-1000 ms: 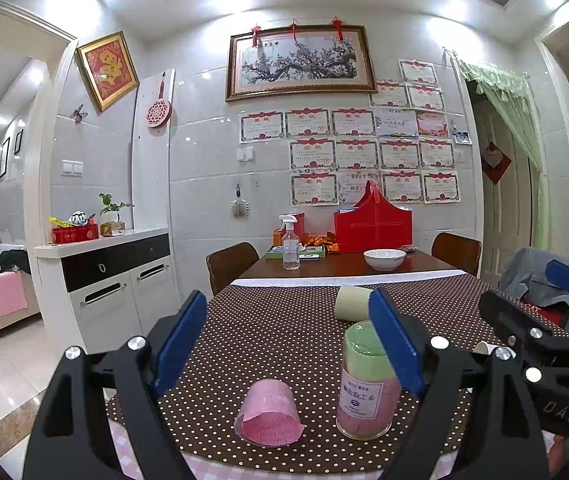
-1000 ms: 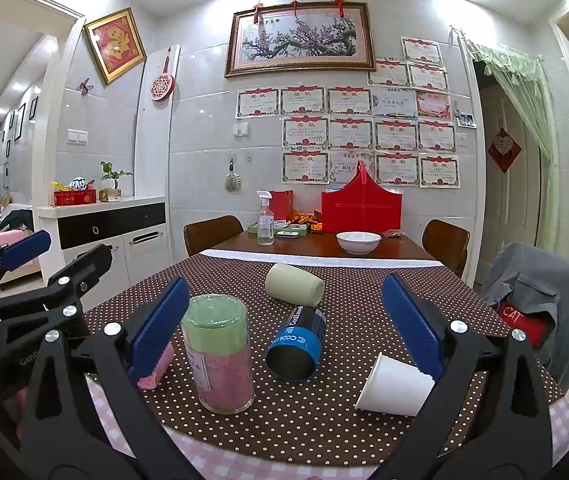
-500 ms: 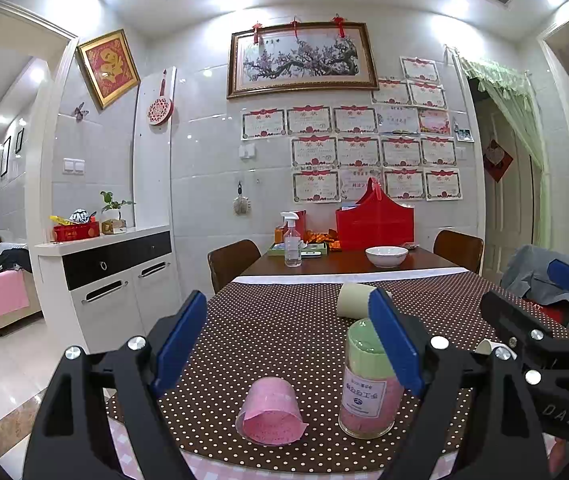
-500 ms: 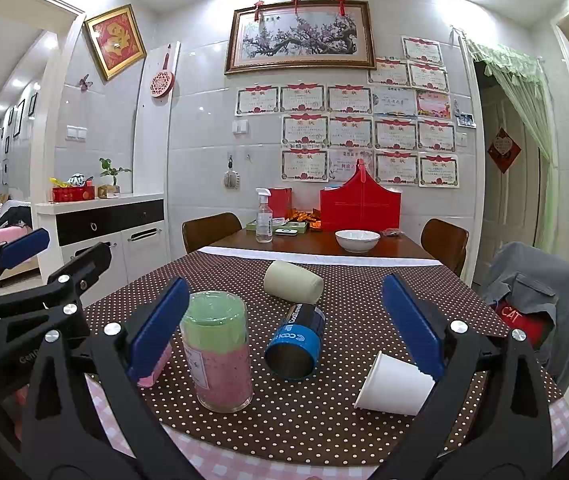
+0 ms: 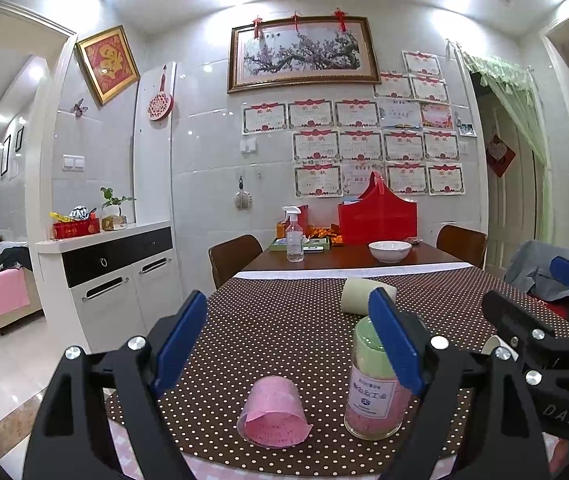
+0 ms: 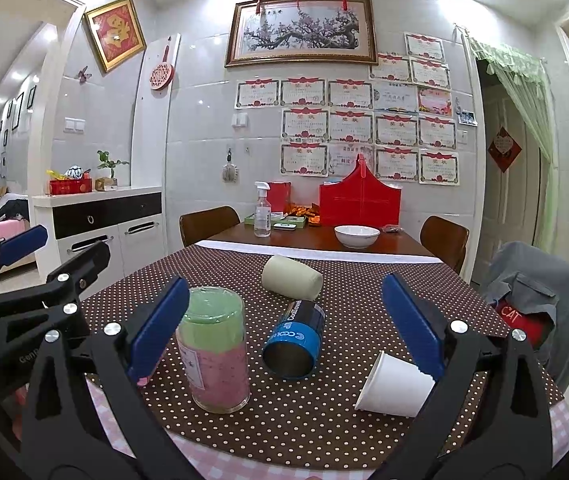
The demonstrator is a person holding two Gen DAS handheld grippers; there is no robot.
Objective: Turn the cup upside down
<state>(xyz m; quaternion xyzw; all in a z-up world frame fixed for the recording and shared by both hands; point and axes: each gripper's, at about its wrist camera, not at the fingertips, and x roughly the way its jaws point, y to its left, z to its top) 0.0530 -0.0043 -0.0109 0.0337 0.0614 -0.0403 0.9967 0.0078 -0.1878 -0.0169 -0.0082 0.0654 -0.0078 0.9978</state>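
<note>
A green and pink glass cup stands upside down on the dotted tablecloth, also in the left wrist view. A pink cup lies on its side in front of my left gripper, which is open and empty. A blue can-like cup, a cream cup and a white paper cup lie on their sides. My right gripper is open and empty, above the table's near edge. The cream cup also shows in the left wrist view.
A white bowl, a spray bottle and a red bag stand at the table's far end. Chairs stand around the table; one at right carries a grey jacket. A white cabinet is at left.
Both grippers have drifted slightly; the view has shifted a little downward. Nothing on the table has moved.
</note>
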